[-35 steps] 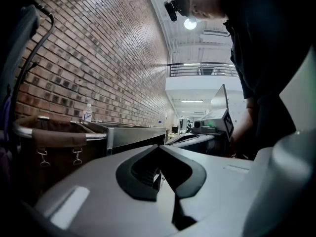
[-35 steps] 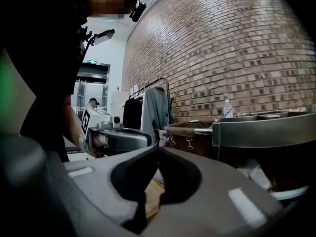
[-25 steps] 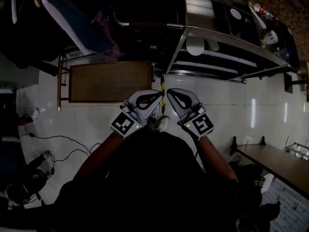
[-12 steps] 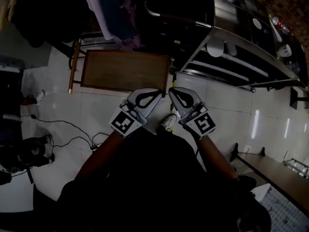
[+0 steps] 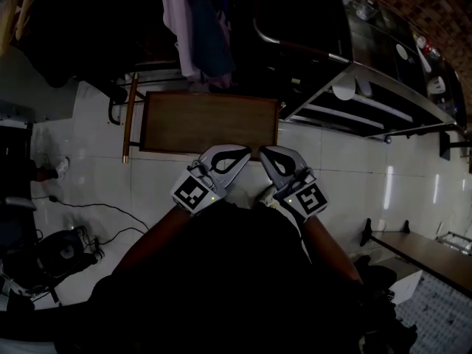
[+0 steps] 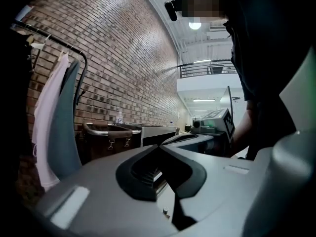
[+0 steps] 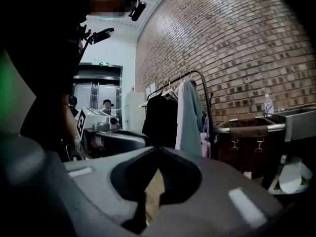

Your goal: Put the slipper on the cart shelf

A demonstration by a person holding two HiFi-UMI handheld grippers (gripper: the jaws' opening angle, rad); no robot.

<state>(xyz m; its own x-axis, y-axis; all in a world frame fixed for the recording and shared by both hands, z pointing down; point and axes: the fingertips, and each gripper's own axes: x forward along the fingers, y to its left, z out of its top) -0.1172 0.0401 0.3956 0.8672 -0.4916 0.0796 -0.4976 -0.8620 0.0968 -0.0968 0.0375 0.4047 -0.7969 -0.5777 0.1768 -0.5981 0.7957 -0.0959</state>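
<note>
No slipper shows clearly between my grippers. A white rounded thing [image 5: 343, 91], too small to identify, lies on the steel cart shelf [image 5: 398, 113] at the upper right; in the right gripper view a white rounded thing [image 7: 291, 177] sits low under that cart. My left gripper [image 5: 247, 152] and right gripper [image 5: 261, 153] are held side by side at chest height, over the near edge of a low wooden table [image 5: 210, 120]. Both are shut with nothing in them: the left gripper [image 6: 159, 146] and the right gripper [image 7: 158, 148] each show their tips meeting.
A clothes rack with hanging garments [image 5: 195, 21] stands beyond the wooden table. A dark cart with a brown bag [image 7: 247, 147] is next to the steel shelves. Cables [image 5: 96, 212] and a black device [image 5: 63, 249] lie on the tiled floor at left. A table [image 5: 435, 253] is at lower right.
The person has walked forward: the wooden table, clothes rack and steel cart have come nearer and slid down in the head view. Both grippers stay shut, side by side.
</note>
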